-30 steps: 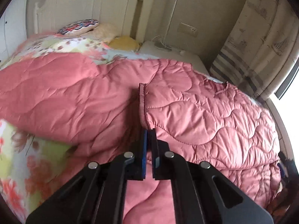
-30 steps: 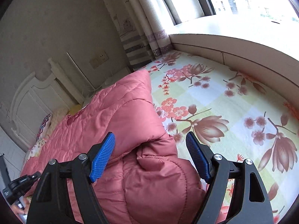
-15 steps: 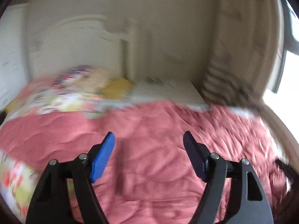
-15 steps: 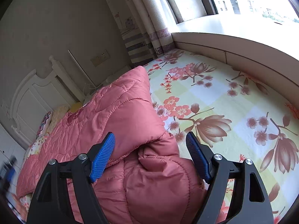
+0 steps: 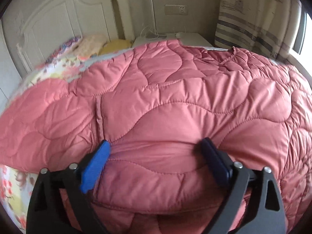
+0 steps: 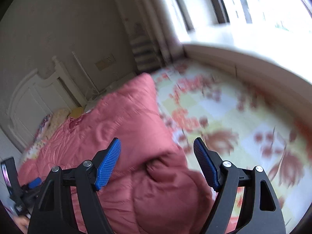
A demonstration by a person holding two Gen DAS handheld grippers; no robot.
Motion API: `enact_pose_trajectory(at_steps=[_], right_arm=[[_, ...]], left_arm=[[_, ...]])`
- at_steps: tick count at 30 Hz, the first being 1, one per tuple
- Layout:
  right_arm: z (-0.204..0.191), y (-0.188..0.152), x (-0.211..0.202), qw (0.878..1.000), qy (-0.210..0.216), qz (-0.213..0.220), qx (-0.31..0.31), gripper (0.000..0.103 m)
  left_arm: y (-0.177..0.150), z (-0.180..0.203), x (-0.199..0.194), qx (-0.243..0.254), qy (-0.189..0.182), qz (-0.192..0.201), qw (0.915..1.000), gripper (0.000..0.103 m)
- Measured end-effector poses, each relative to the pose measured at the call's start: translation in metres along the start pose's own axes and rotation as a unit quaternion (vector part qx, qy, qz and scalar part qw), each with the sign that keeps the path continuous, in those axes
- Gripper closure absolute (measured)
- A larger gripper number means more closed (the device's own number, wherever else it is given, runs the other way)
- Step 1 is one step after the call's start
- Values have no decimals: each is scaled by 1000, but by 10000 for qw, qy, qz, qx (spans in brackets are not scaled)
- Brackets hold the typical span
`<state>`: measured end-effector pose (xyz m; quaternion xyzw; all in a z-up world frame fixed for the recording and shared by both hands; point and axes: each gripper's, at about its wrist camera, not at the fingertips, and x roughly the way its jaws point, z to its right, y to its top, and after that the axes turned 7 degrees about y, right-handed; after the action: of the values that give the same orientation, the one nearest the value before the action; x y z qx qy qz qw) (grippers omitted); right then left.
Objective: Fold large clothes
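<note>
A large pink quilted coat [image 5: 175,97] lies spread across the bed and fills most of the left wrist view. My left gripper [image 5: 155,144] hovers low over its near folded edge. Its jaws are opening wide, a bulge of fabric sits between the blue pads [image 5: 95,165], and they do not pinch it. In the right wrist view the same coat [image 6: 126,126] ends in a bunched lump near the camera. My right gripper [image 6: 157,143] stands open just above that lump, holding nothing.
The floral bed sheet [image 6: 234,117] lies bare to the right of the coat, bounded by a window ledge [image 6: 243,58]. A white headboard [image 5: 58,19], pillows [image 5: 93,42], a white nightstand [image 5: 185,37] and a striped curtain [image 5: 253,19] stand beyond the coat.
My left gripper has let go of the coat's edge, opened wide and swung over the folded coat. My right gripper has risen a little and rolled, still open.
</note>
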<state>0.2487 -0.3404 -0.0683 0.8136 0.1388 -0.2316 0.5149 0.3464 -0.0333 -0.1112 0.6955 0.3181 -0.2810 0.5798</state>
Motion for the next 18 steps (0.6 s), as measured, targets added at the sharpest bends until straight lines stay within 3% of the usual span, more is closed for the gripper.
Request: enact_pose_trajectory(at_steps=[3, 7, 9, 14, 18], right_arm=[[-31, 19, 12, 9966, 5, -221, -790, 27], [-40, 23, 52, 9899, 85, -918, -1080, 28], [-35, 10, 82, 9800, -53, -1610, -1171, 27], [-34, 25, 65, 9852, 178, -1373, -1005, 28], [-32, 35, 71, 9861, 52, -1266, -1077, 28]], left_arm=[[1, -3, 3, 5, 17, 10, 10000, 7], [0, -3, 2, -26, -33, 14, 10000, 7], [0, -4, 2, -30, -41, 13, 10000, 7], [0, -4, 3, -31, -43, 14, 10000, 7], [0, -4, 3, -41, -63, 15, 10000, 6]])
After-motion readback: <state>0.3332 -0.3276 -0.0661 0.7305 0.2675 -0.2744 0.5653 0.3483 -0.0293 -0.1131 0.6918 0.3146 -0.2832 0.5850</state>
